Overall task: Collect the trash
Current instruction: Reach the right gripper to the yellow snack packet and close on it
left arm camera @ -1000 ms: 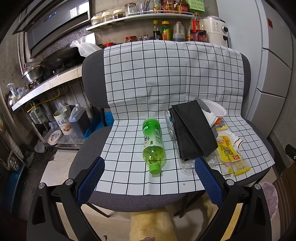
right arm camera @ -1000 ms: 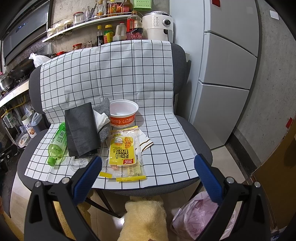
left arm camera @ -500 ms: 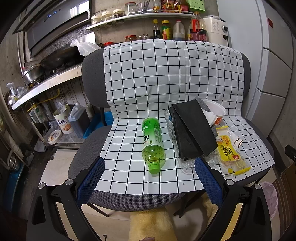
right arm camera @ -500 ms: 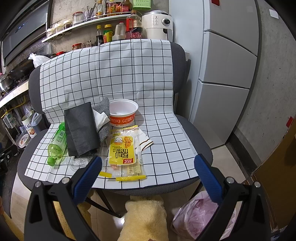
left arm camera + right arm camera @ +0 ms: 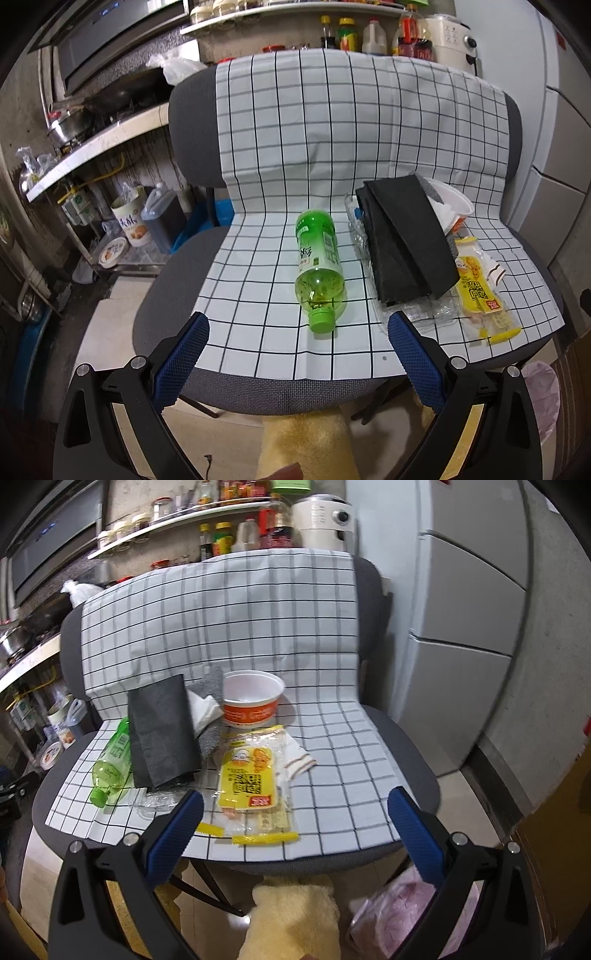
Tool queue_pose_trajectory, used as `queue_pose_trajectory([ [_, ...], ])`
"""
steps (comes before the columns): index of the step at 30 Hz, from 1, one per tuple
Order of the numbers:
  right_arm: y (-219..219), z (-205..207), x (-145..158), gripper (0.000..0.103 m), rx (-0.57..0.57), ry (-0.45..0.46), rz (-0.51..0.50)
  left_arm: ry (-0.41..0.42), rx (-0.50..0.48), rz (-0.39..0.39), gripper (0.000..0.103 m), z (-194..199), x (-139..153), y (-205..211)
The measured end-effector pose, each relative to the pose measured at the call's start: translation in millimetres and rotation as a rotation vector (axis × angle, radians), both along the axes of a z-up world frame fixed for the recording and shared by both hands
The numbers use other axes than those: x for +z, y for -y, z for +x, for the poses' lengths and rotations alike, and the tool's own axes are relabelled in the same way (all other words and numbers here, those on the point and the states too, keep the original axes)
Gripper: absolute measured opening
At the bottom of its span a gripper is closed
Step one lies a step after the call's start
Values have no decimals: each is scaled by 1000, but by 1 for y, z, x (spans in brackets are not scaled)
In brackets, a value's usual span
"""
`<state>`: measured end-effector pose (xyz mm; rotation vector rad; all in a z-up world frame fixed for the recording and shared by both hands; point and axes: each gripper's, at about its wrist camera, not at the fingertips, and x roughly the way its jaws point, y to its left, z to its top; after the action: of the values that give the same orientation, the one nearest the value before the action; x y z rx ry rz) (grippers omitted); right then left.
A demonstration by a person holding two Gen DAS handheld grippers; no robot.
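1. Between the blue-padded fingers of the left gripper nothing is held; the jaws stand wide apart, framing the front edge of the seat. The right gripper is likewise spread wide and empty.
2. Just beyond the left fingers lies a green plastic bottle on its side, cap toward the camera, resting on the white grid-checked cloth draped over a grey office chair.
3. Beside the bottle: a folded black sheet, possibly a bag, lying over crumpled clear plastic.
4. Ahead of the right fingers: a yellow snack wrapper, a torn yellow strip, a white-and-orange paper bowl, white tissue.
5. Below the right side of the seat, a pink bag sits on the floor; probably the bin liner.
6. Progress, judged: no item gripped, all trash on the seat. Collection appears not yet begun; every piece remains to be lifted.
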<state>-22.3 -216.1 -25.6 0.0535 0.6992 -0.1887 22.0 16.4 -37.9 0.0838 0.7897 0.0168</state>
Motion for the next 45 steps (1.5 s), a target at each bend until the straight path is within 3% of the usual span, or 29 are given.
queue_pose_trajectory([
  [8, -12, 23, -17, 97, 118, 67, -6, -43, -8, 22, 96, 19, -25, 0],
  [17, -18, 52, -71, 97, 196, -25, -34, -71, -28, 14, 96, 40, -59, -2],
  [19, -6, 58, -81, 97, 172, -33, 9, -81, -30, 16, 96, 44, -64, -1],
  [21, 10, 66, -91, 78, 150, -54, 73, -86, -34, 3, 96, 47, -67, -1],
  [27, 36, 83, -116, 59, 145, -98, 216, -95, -63, -16, 96, 55, -74, 10],
  [35, 47, 95, -143, 56, 165, -182, 357, -103, -88, 11, 96, 61, -80, 28],
  [39, 53, 92, -144, 56, 173, -178, 428, -102, -96, 19, 96, 61, -81, 34],
  [42, 58, 94, -145, 56, 199, -174, 543, -101, -102, 17, 96, 59, -80, 36],
  [45, 60, 94, -135, 48, 215, -116, 634, -96, -111, 16, 96, 56, -78, 37],
])
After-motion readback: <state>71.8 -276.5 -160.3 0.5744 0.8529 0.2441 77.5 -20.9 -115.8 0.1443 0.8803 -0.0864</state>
